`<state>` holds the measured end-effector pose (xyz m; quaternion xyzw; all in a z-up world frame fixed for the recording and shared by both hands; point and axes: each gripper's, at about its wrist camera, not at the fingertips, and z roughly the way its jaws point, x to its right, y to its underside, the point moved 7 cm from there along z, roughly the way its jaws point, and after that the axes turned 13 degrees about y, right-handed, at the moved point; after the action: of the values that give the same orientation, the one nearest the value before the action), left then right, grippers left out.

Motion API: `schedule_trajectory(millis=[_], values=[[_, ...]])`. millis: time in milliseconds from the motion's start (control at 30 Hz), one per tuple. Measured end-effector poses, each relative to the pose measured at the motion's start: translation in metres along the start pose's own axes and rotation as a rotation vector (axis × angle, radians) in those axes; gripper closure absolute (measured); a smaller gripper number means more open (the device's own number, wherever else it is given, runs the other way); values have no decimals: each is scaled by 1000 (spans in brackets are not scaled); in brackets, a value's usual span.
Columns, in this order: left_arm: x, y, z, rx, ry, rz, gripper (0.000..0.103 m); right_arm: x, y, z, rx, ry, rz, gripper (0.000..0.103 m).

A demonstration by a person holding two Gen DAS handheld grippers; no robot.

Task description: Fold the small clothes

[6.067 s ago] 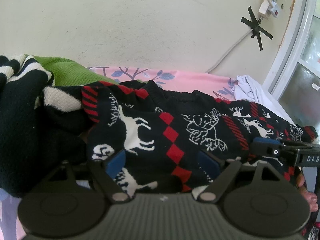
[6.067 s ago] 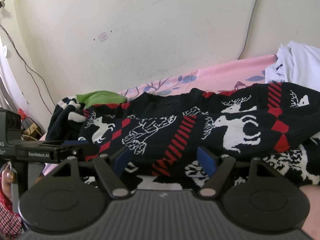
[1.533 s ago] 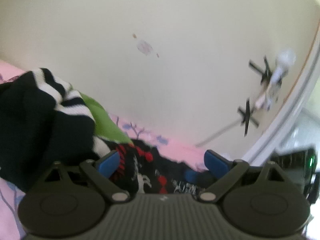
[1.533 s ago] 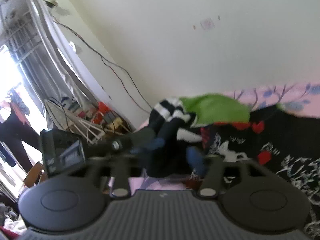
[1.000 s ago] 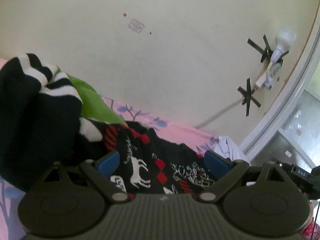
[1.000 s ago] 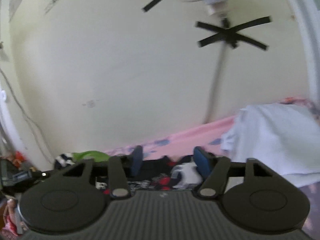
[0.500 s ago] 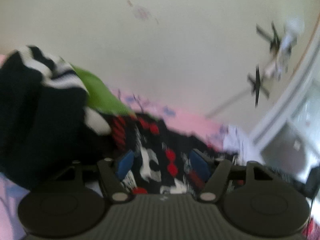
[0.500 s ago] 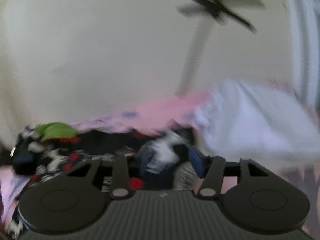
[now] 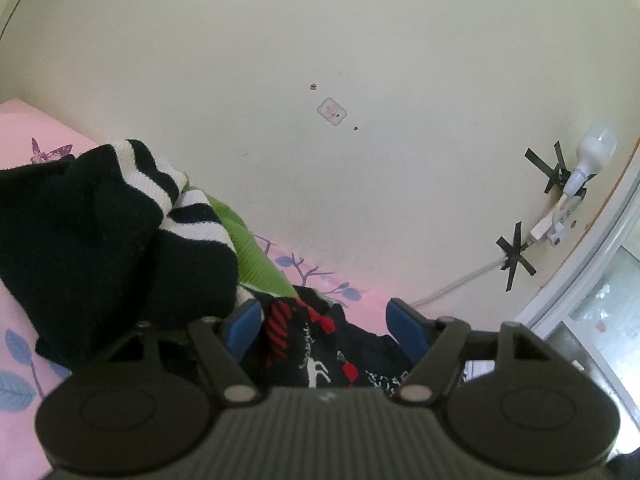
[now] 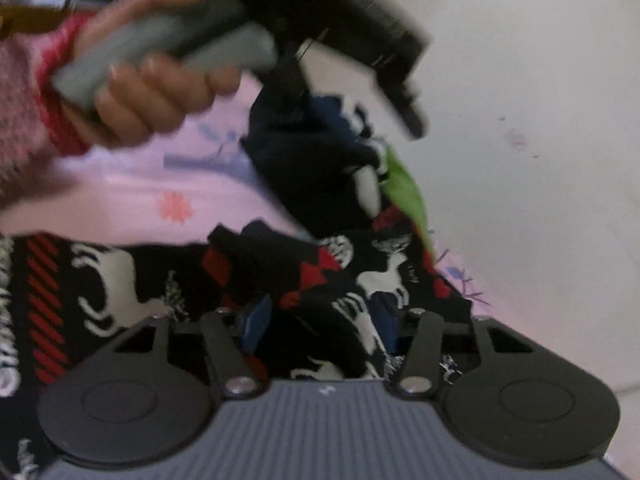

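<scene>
A black knit sweater (image 9: 316, 360) with white reindeer and red diamonds lies spread on the pink sheet (image 9: 24, 128). My left gripper (image 9: 324, 326) hovers at its red-striped edge, jaws wide and opening, with cloth showing below the gap. In the blurred right wrist view the sweater (image 10: 120, 280) fills the lower half. My right gripper (image 10: 320, 320) is low over it with its jaws closing. A raised fold lies between the blue pads (image 10: 256, 320), and no firm pinch shows. A hand (image 10: 152, 96) holds the left gripper's grey handle above.
A black-and-white striped garment (image 9: 100, 232) and a green one (image 9: 256, 260) are heaped left of the sweater, against the cream wall. A taped cable (image 9: 516, 256) and bulb (image 9: 596, 148) hang on the wall. A window frame (image 9: 592, 272) is on the right.
The right wrist view swung and rolled from the wall and a white cloth down onto the sweater, and its jaws narrowed. The left gripper shifted a little; its jaws stand narrower than a second ago.
</scene>
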<state>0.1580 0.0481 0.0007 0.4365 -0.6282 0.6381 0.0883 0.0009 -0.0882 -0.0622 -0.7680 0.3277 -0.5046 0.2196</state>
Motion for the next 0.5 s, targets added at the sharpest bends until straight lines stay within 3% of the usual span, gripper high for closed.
schedule_trajectory(millis=[67,233,333,400,433,467,500], values=[[2,0,-2,3,7,-3,32,2,-10,13,-30,-51,68,103],[3,-6,-10,44,7,-3,30,51,-49,28,4,-64,460,103],[-4,-11,-20,79,-2,-37,30,104,-49,21,65,2,711,103],[-9,-14,-24,92,-1,-63,30,129,-37,13,70,40,807,103],[-11,-14,-24,94,-4,-70,30,133,-33,10,65,39,809,101],[-11,-14,-23,93,-9,-74,30,129,-32,5,60,6,767,79],[-11,-14,-22,91,-12,-73,30,120,-33,1,51,-28,701,66]])
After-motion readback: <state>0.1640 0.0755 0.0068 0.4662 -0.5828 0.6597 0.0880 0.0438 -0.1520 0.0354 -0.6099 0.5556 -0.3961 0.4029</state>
